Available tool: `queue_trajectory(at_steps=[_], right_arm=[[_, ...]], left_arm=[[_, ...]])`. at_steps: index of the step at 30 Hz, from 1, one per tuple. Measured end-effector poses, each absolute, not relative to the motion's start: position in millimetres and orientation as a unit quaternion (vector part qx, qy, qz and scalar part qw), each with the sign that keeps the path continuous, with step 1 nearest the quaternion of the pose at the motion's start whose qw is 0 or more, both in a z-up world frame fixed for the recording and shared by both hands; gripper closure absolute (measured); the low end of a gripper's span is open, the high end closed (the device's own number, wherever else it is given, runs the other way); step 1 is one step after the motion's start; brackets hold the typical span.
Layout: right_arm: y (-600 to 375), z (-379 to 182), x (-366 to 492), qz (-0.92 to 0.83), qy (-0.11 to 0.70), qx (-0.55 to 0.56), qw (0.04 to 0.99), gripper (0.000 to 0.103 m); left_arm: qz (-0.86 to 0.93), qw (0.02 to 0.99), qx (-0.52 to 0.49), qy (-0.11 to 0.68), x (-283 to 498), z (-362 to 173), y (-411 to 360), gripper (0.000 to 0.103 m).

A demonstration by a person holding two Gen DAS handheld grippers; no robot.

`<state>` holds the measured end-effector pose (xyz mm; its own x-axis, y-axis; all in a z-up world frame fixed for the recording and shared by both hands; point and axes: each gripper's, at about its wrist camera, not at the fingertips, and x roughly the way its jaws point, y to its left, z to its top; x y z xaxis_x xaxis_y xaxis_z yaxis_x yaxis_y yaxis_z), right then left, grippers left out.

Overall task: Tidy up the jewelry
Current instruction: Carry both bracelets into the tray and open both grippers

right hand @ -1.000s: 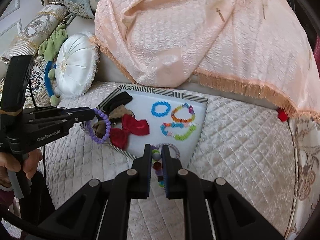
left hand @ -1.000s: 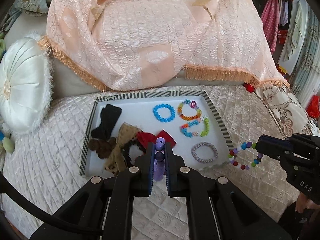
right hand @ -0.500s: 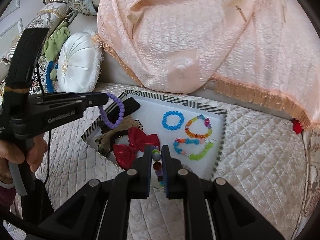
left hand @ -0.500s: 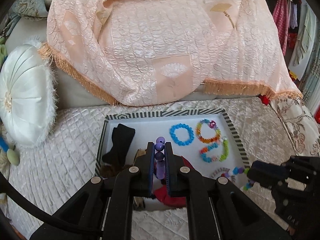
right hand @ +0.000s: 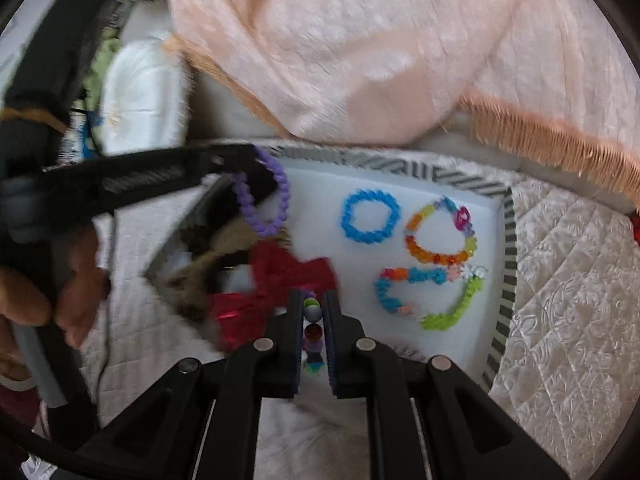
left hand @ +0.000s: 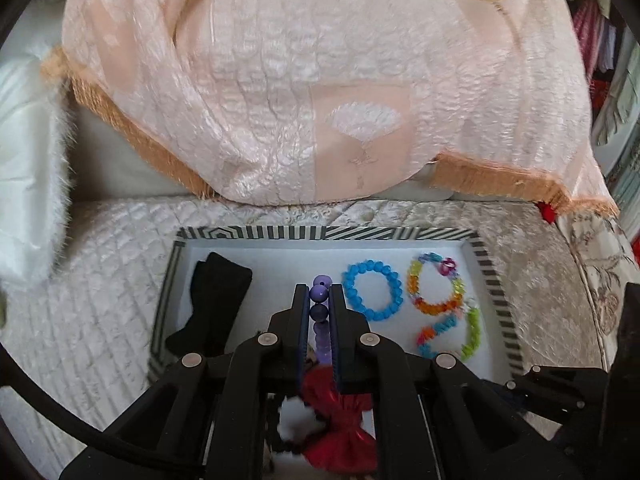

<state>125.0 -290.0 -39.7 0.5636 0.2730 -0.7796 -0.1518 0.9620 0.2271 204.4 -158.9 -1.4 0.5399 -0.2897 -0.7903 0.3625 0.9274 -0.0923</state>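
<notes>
left gripper [left hand: 319, 300] clamped purple bead bracelet [right hand: 264, 204] above striped tray [left hand: 492, 264] for sorting | right gripper [right hand: 313, 312] pinched multicolour bead bracelet [right hand: 313, 330], likewise carried

The left black plastic two-finger gripper [left hand: 320, 308] has angular linkage arms with round silver screw heads and a black cable curving off its left side. The right black plastic gripper [right hand: 313, 316] matches it. A bare-skinned hand [right hand: 52, 300] shows a dark red cuff below.

Tray [left hand: 492, 280] on quilted seat [left hand: 100, 280], bracelets [left hand: 373, 296] in its right half, bows [left hand: 216, 304] left, draped throw [left hand: 320, 80] behind
</notes>
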Motion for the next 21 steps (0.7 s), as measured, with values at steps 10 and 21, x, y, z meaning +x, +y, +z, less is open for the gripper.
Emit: queue_trajectory(at_steps=[10,21], right_arm=[[-302,-75,150,0.082,0.462,0.062,0.881,0.093],[-295,-66,143,0.082,0.446,0.061,0.889,0.081]], left_arm=[[-0.143,0.866,0.032,0.478,244,-57,-150,0.103],[-0.133,0.865,0.034,0.483,244,-60,-144,0.103]])
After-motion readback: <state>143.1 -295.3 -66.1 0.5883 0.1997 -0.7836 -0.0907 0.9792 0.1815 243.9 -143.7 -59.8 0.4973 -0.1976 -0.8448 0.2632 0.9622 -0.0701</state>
